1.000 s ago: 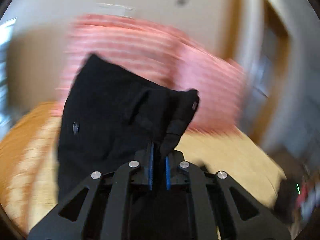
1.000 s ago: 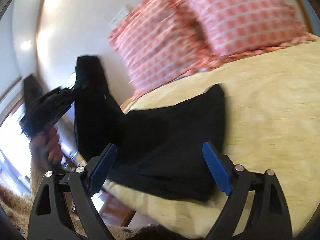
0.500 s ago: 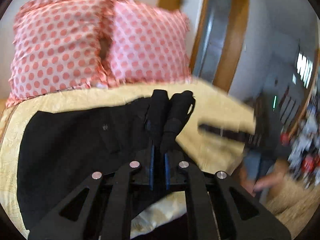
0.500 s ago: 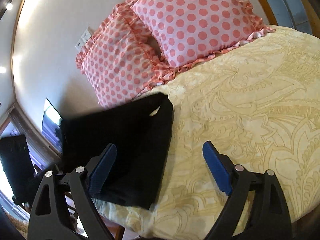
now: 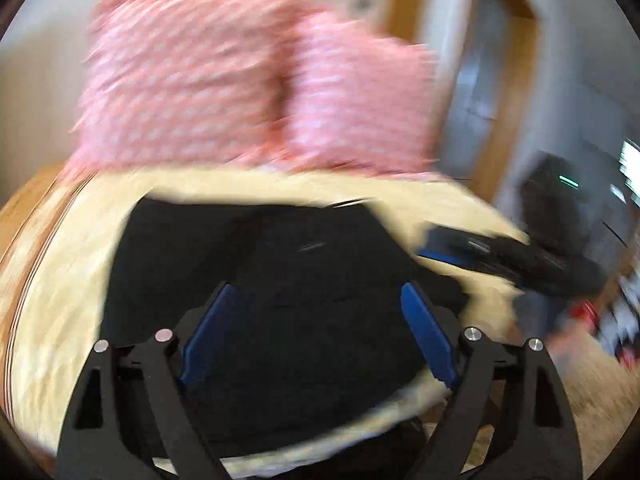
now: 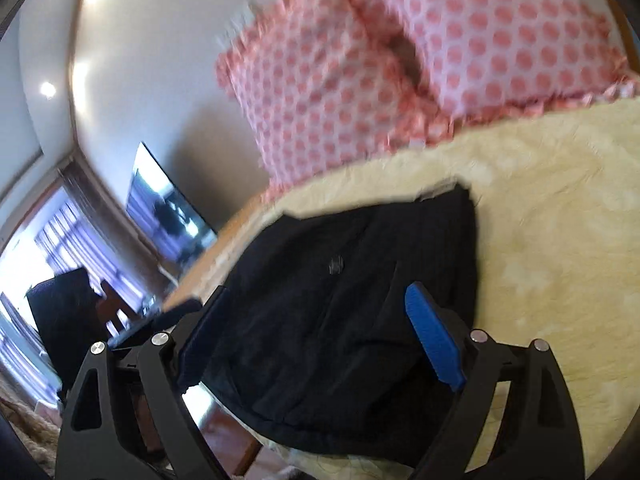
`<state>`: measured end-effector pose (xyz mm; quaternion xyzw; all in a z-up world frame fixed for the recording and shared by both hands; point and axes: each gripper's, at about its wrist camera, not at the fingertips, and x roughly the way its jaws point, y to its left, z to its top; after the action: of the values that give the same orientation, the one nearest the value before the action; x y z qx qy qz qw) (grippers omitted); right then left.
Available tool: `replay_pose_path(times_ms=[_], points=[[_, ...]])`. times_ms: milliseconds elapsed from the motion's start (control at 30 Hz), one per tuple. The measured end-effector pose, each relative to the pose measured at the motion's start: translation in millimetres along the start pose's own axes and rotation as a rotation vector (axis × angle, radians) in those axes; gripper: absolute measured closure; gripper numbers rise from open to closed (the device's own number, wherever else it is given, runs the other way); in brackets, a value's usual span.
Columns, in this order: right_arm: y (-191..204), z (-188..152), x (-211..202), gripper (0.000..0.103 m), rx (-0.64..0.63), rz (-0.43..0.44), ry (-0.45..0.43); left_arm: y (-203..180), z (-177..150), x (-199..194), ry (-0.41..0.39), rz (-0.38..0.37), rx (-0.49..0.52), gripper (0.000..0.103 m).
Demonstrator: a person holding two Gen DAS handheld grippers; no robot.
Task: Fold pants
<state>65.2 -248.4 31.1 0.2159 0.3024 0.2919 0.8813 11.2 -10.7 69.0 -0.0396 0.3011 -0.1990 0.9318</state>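
Observation:
The black pants [image 5: 280,264] lie folded in a flat dark pile on the yellow bedspread [image 5: 68,280] near the bed's front edge. They also show in the right wrist view [image 6: 344,280]. My left gripper [image 5: 316,316] is open and empty, just above the pants. My right gripper [image 6: 316,320] is open and empty, over the pants' near part. In the left wrist view the right gripper [image 5: 480,252] shows blurred at the pants' right side.
Two pink polka-dot pillows [image 6: 420,60] lean on the wall at the head of the bed. A doorway [image 5: 480,100] stands right of the bed. A dark screen [image 6: 164,204] and a window [image 6: 48,240] lie to the left. The bedspread [image 6: 560,220] extends right.
My left gripper has let go of the pants' waistband and opened. The pants now lie flat on the bed. My right gripper moved left over the pants.

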Motion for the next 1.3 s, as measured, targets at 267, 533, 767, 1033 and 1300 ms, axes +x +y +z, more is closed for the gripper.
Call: replay_pose_path(times_ms=[267,533,767,1033,1300], points=[[-15,6,7,0.014,0.059,-0.067,0.058,39,-8,17,0.109,-0.032,-0.171,0.02],[-85,55,34,0.029,0.264,-0.17,0.115,130,31,13,0.075,0.014,-0.433,0.02],[-86,57,52,0.041,0.203,-0.185,0.16,175,46,61,0.204,0.035,-0.531,0.032],[-74,58,57,0.084,0.098,-0.163,0.194,161,48,78,0.257,0.032,-0.428,0.088],[-51,128,60,0.087,-0.003,-0.147,0.11,142,108,83,0.168,0.049,-0.306,0.092]])
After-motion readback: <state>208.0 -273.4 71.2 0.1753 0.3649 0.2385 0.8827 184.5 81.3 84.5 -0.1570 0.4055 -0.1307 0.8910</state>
